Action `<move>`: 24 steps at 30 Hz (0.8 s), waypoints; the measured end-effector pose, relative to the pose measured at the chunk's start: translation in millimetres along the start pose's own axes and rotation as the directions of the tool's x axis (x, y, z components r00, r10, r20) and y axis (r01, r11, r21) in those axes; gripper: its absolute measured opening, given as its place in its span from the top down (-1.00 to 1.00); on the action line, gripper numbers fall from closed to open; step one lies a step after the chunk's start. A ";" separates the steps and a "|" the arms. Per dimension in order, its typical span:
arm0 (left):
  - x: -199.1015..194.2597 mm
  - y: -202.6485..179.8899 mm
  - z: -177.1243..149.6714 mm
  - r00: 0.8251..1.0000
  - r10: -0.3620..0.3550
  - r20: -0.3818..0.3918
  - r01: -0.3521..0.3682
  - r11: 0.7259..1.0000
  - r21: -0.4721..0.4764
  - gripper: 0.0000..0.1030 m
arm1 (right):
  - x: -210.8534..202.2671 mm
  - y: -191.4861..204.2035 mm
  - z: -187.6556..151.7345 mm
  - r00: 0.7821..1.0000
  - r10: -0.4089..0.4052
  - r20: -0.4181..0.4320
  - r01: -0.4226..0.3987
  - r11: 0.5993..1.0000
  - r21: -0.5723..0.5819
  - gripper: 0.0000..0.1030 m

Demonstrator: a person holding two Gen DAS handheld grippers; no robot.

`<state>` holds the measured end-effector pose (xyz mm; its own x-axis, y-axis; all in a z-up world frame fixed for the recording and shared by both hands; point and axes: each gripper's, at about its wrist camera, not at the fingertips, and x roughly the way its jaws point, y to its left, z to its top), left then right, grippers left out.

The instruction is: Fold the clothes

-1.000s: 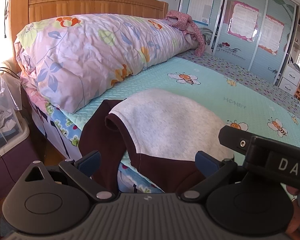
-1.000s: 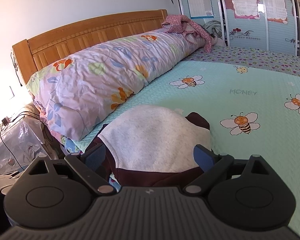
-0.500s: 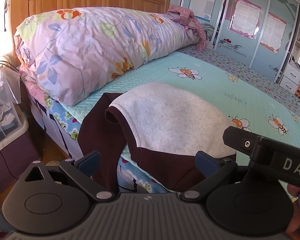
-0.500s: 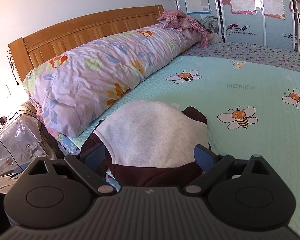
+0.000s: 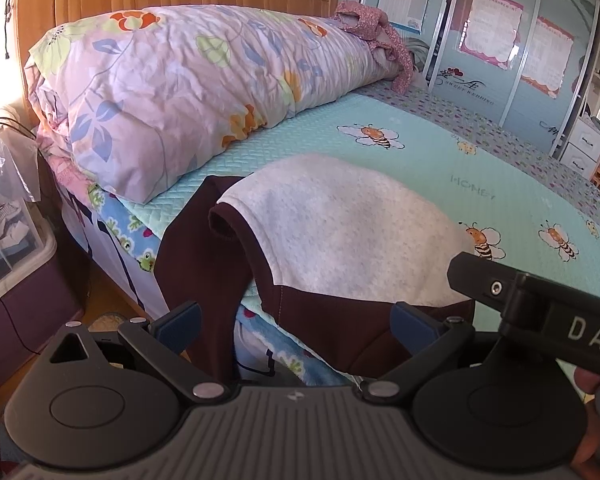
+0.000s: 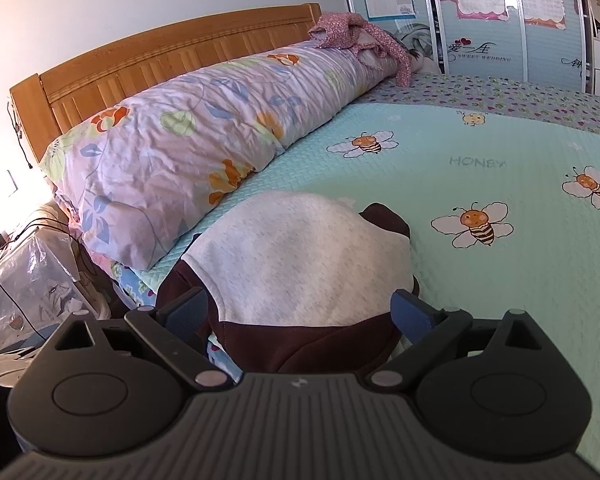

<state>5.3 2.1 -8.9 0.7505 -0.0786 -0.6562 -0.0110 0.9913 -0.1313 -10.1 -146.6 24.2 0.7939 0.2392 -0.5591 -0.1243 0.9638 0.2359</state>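
A maroon garment with its grey fleece lining turned up (image 5: 348, 232) lies on the near corner of the bed; a maroon sleeve (image 5: 192, 260) hangs over the bed's edge. It also shows in the right wrist view (image 6: 300, 264). My left gripper (image 5: 296, 320) is open and empty, just short of the garment's maroon hem. My right gripper (image 6: 300, 312) is open and empty, with its blue fingertips either side of the hem. The right gripper's body (image 5: 540, 312) shows at the right of the left wrist view.
The bed has a turquoise bee-print cover (image 6: 500, 184). A long floral pillow (image 5: 188, 80) lies along the wooden headboard (image 6: 160, 60). A pink garment (image 6: 352, 36) sits at the pillow's far end. A clear storage bin (image 5: 8, 216) stands on the floor at left. Wardrobe doors (image 5: 500, 40) stand behind.
Both grippers have drawn slightly back and down from the garment, which looks a little lower and further in view. Both stay open. The garment has not moved.
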 end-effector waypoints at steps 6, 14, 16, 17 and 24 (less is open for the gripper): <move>9.2 0.4 3.2 0.999 -0.001 -0.055 0.001 1.000 0.003 -1.00 | 5.3 -1.6 0.6 1.000 -0.018 -0.023 0.018 1.000 0.007 -0.90; 26.7 2.0 -4.6 0.990 -0.012 -0.138 0.011 1.000 -0.008 -1.00 | 22.5 -10.4 -1.6 0.990 -0.068 -0.125 0.072 0.997 0.031 -0.90; 34.7 0.9 -5.8 0.985 -0.004 -0.174 0.005 1.000 0.004 -1.00 | 30.6 -10.8 -2.0 0.984 -0.088 -0.157 0.093 0.995 0.027 -0.90; 39.7 1.2 -5.4 0.980 0.000 -0.198 0.002 1.000 0.008 -1.00 | 34.9 -11.0 -2.2 0.980 -0.095 -0.173 0.101 0.994 0.028 -0.90; 68.1 7.8 6.3 0.963 0.012 -0.268 -0.013 1.000 -0.003 -1.00 | 63.4 -14.7 2.5 0.968 -0.089 -0.236 0.101 0.994 0.043 -0.90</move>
<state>60.4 5.2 -49.9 0.5454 -0.0922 -0.8331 -0.0230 0.9919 -0.1249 43.6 -145.9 -12.8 0.6385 0.1739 -0.7497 -0.0175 0.9772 0.2117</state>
